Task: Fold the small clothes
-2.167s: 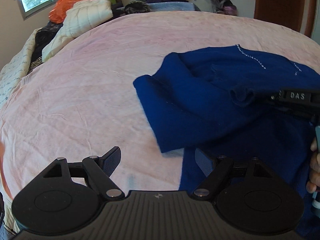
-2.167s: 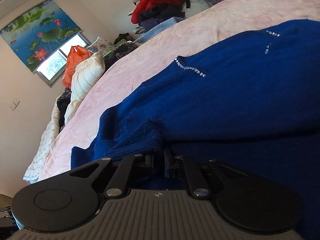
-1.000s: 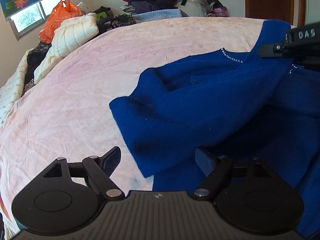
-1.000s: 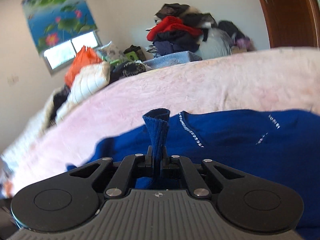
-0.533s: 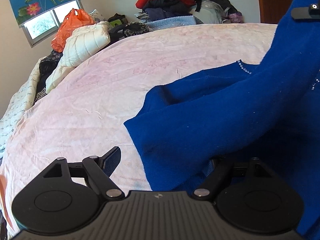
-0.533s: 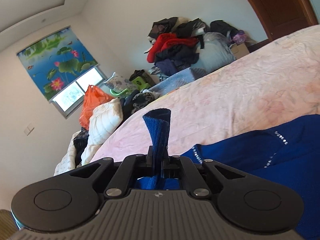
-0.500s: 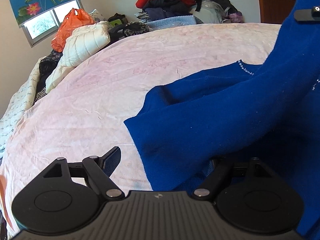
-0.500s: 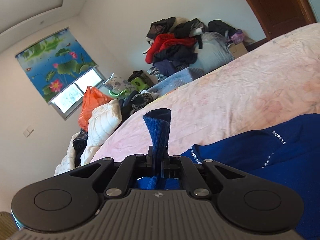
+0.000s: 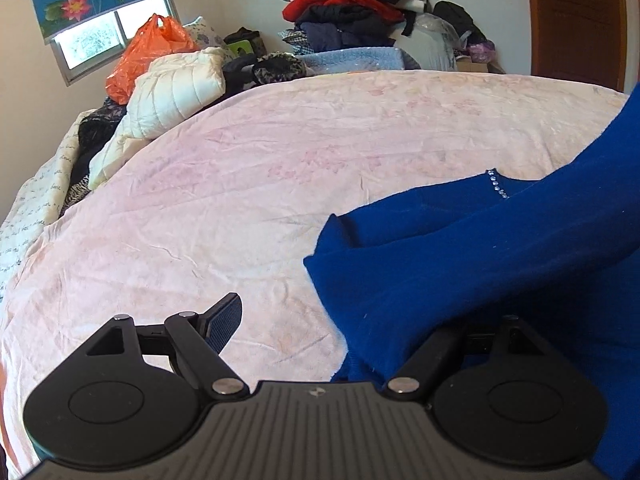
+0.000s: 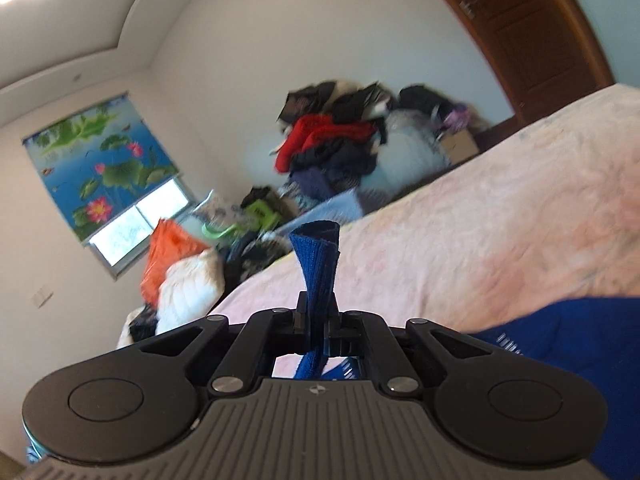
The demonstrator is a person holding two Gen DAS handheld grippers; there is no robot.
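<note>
Pink bedspread, blue sweater covering left gripper's wide-open jaws, right gripper clamping its cuff, clothes pile behind

cursive writing runs in lines across the pale quilt at the left edge of the bed in the left wrist view, but its words are too small and warped to make out. no other text, label, brand or number can be read.
</note>
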